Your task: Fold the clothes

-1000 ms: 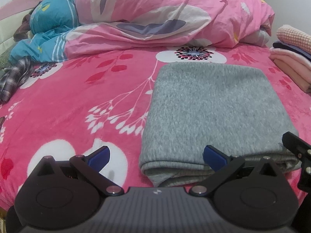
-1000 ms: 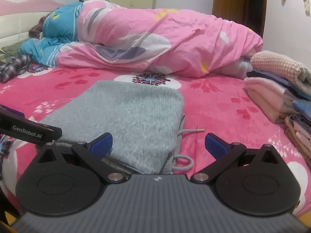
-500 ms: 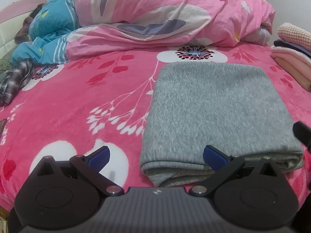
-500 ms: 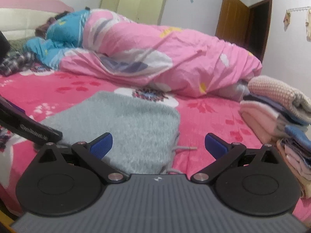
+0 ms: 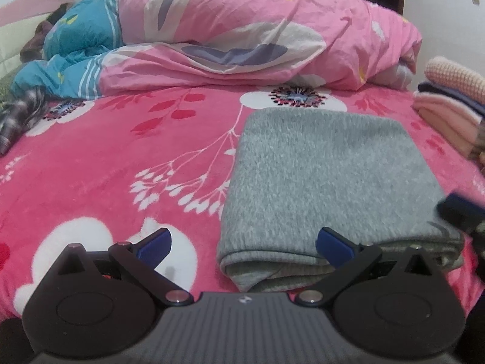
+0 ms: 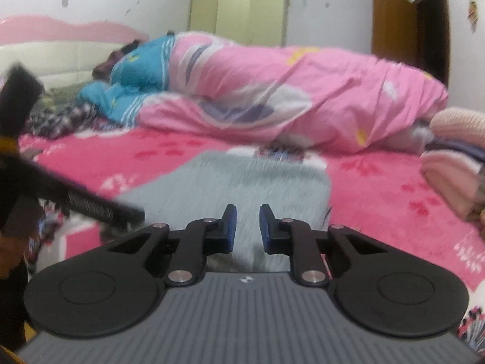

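Bed (image 5: 121, 166), pink floral cover. Left gripper (image 5: 242, 244): wide, empty, at near edge of folded grey garment (image 5: 327, 176). Right gripper (image 6: 245, 227): narrow, closing on nothing, over the garment. Beyond garment: folded stack (image 5: 448, 115), duvet (image 5: 242, 36). Advice: grip both near corners evenly before lifting.

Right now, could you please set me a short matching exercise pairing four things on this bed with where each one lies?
Things:
1. grey garment
2. pink quilt
3. stack of folded clothes
4. plaid cloth

Places:
A. far left edge of the bed
B. right edge of the bed
C. bunched along the far side
D. folded flat, nearest the grippers

Pairs: 1-D, 2-C, 3-B, 4-A
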Motion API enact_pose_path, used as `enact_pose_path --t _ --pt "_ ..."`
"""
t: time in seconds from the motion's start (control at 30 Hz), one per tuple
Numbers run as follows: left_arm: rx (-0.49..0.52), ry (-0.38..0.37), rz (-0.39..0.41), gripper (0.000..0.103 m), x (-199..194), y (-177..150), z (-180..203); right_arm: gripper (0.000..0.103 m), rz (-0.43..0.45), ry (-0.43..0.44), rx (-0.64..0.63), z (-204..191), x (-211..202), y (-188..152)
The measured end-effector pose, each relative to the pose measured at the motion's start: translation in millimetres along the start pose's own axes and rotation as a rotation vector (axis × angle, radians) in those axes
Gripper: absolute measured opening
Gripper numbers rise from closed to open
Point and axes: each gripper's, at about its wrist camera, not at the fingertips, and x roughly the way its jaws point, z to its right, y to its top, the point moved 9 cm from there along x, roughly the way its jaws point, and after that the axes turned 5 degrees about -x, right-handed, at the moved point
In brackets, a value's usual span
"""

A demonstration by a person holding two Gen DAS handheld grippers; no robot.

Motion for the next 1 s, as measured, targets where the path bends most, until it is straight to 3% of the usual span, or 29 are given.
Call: enact_pose_path --t 0.03,0.27,0.4,0.47,0.57,0.6,0.7,0.8,0.93,1.0 --pt "-0.007 -0.01 0.012 0.103 -2 0 -2 0.014 -0.036 0.001 0.005 0 7 -9" --pt "0.017 -0.071 0.207 0.093 -32 20 -1 0.014 -0.024 0.012 0.021 -2 10 -17" --pt "0.044 -0.158 0.277 0.074 -42 29 19 0.014 -0.017 0.017 0.037 0 8 -20" --pt "0.07 -0.185 0.264 0.061 -37 26 29 0.014 -0.012 0.019 0.041 2 8 -20" --pt "0.103 -0.193 0.175 0.038 -13 6 37 0.014 -0.014 0.022 0.035 2 9 -20" --pt "0.11 -0.186 0.134 0.036 -3 -3 37 0.014 -0.016 0.025 0.032 2 9 -20" --pt "0.126 -0.174 0.169 0.036 1 -10 37 0.014 -0.036 0.056 0.069 9 9 -7" --pt "0.134 -0.173 0.178 0.036 2 -11 37 0.015 0.012 0.082 0.13 27 9 20" --pt "0.131 -0.182 0.19 0.036 2 -12 35 0.015 0.04 0.027 0.076 49 36 44" --pt "0.131 -0.182 0.2 0.036 0 -14 35 0.015 -0.018 0.011 0.06 57 65 35"
